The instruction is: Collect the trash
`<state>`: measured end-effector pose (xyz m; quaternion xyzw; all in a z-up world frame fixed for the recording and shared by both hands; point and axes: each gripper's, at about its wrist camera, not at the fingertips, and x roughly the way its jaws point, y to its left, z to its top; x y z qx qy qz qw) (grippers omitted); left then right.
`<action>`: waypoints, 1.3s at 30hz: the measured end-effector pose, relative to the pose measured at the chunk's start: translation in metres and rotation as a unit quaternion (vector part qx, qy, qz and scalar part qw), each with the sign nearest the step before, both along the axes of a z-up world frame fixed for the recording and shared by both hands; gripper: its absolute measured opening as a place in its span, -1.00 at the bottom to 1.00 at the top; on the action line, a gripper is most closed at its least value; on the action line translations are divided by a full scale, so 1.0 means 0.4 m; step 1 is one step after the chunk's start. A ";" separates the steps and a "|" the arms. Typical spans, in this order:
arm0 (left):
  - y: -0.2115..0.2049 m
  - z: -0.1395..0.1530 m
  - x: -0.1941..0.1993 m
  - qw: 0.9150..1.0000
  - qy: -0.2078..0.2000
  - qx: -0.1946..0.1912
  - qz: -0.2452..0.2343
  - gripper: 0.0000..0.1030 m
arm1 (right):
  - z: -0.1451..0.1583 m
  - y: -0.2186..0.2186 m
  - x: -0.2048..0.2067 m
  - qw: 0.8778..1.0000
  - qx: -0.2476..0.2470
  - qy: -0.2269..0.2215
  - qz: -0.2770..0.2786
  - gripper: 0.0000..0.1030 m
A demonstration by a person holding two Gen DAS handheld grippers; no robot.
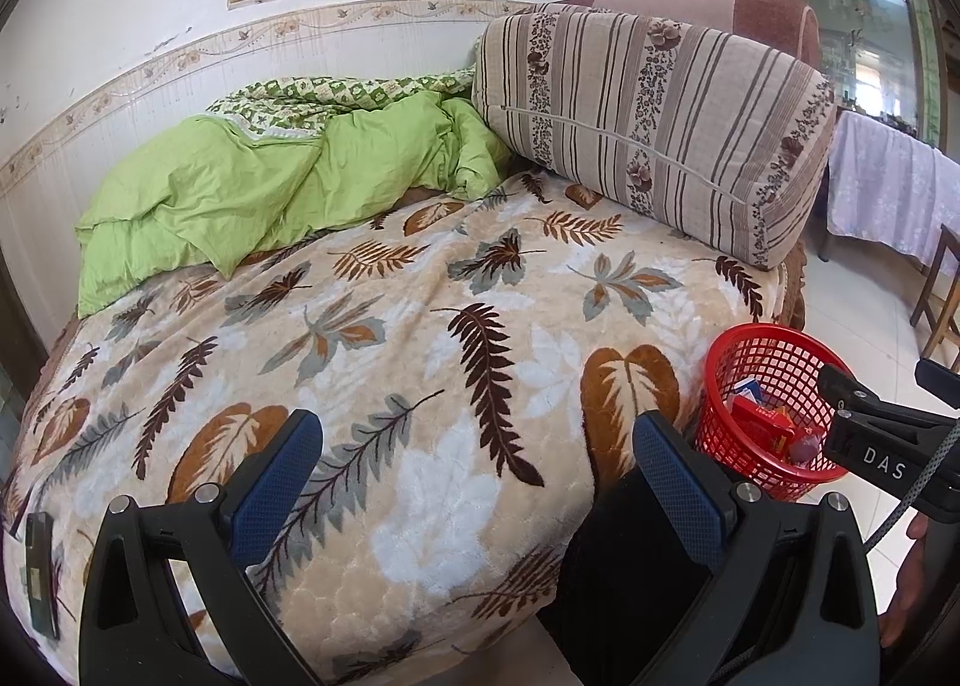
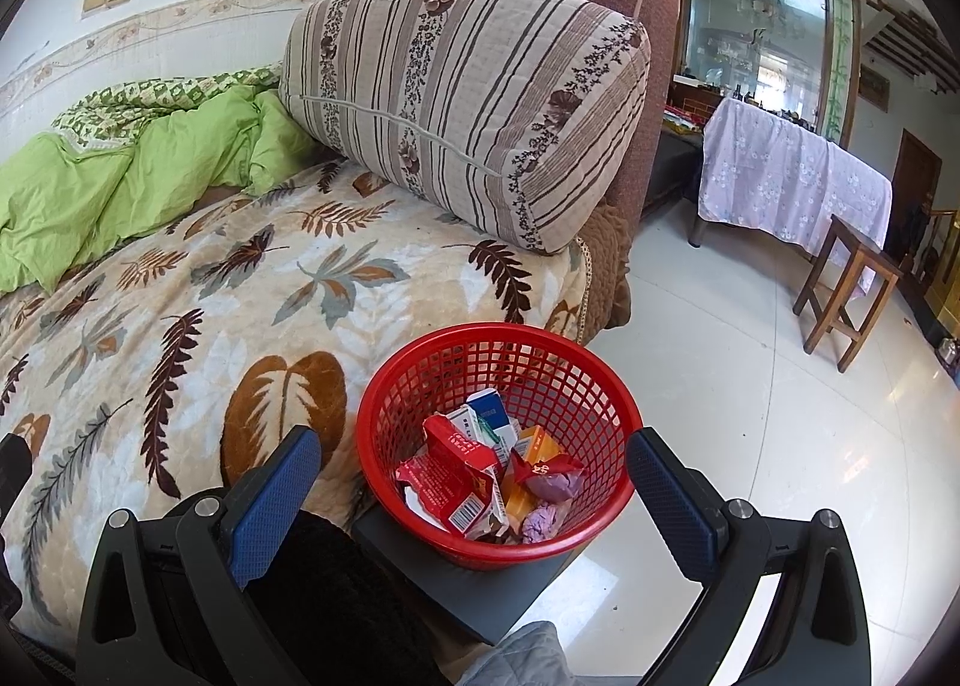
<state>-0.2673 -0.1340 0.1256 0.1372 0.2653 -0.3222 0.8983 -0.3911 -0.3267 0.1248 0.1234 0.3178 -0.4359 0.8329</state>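
With the red basket [image 2: 498, 440] sitting on a dark stand just beside the bed [image 1: 420, 326], wrappers [image 2: 468, 470] piled inside, both grippers, left [image 1: 477, 482] and right [image 2: 474, 497], are hovering, jaws spread and empty, seemingly because no trash is showing on the blanket.

Bed [image 1: 420, 326] under leaf-print blanket [image 2: 180, 290]. Green quilt [image 1: 240, 188] and striped cushion [image 2: 468, 104] on top. Red basket [image 2: 498, 440] on dark stand [image 2: 480, 596] beside.

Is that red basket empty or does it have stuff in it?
Partly filled. The red basket stands upright, with crumpled wrappers and small boxes lying in its bottom.
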 end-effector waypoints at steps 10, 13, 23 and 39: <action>0.010 0.002 0.004 1.000 0.000 -0.003 0.002 0.99 | 0.004 0.008 0.008 1.000 -0.008 0.002 0.008 0.98; 0.013 0.007 0.005 1.000 0.001 -0.004 0.003 0.99 | 0.006 0.013 0.014 1.000 -0.012 0.004 0.013 0.98; 0.102 -0.003 0.110 0.996 0.046 -0.026 0.068 0.99 | 0.038 0.052 0.165 0.993 -0.038 0.012 0.114 0.98; 0.390 -0.257 0.519 0.923 0.193 0.029 0.331 0.99 | -0.262 0.287 0.818 0.938 0.062 0.090 0.329 0.98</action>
